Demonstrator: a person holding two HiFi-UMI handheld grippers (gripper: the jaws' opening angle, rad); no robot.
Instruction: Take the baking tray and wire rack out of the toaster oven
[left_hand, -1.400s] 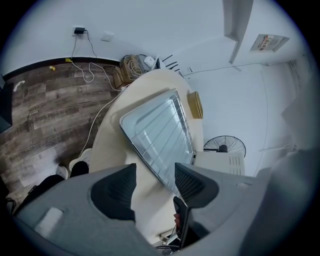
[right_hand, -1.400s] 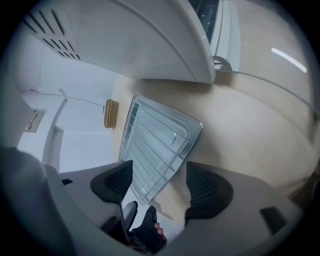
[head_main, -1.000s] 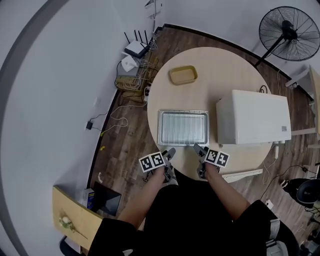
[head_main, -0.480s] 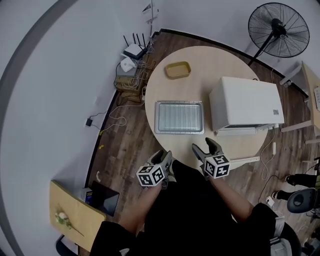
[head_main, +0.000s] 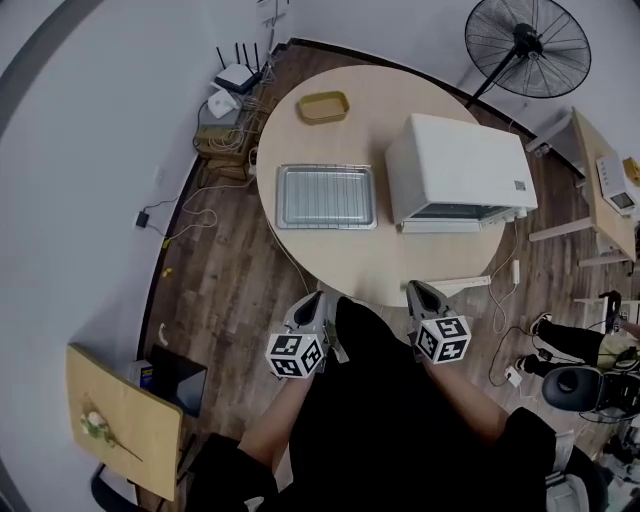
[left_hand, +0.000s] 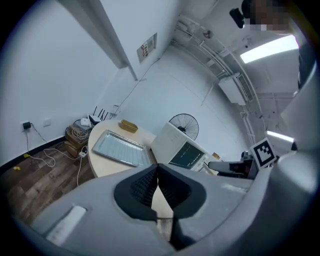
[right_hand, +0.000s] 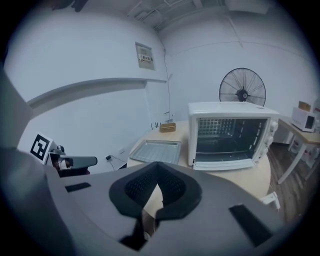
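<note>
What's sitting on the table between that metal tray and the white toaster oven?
Nothing. In the head view, only a narrow strip of bare table separates the baking tray from the toaster oven.

A yellow dish (head_main: 322, 106) sits on the round table (head_main: 350, 265); a fan (head_main: 527, 47) stands beyond.

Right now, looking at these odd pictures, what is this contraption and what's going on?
No robot here: a person holds a claw in each hand, the left claw and the right claw. The top-down picture comes from a camera on the person's head; the other two from cameras riding on the claws. On the round table lie a metal tray, apparently with a wire rack on it, a toaster oven with its door open, and a yellow dish. Both claws have just been closing and are shut, holding nothing.
</note>
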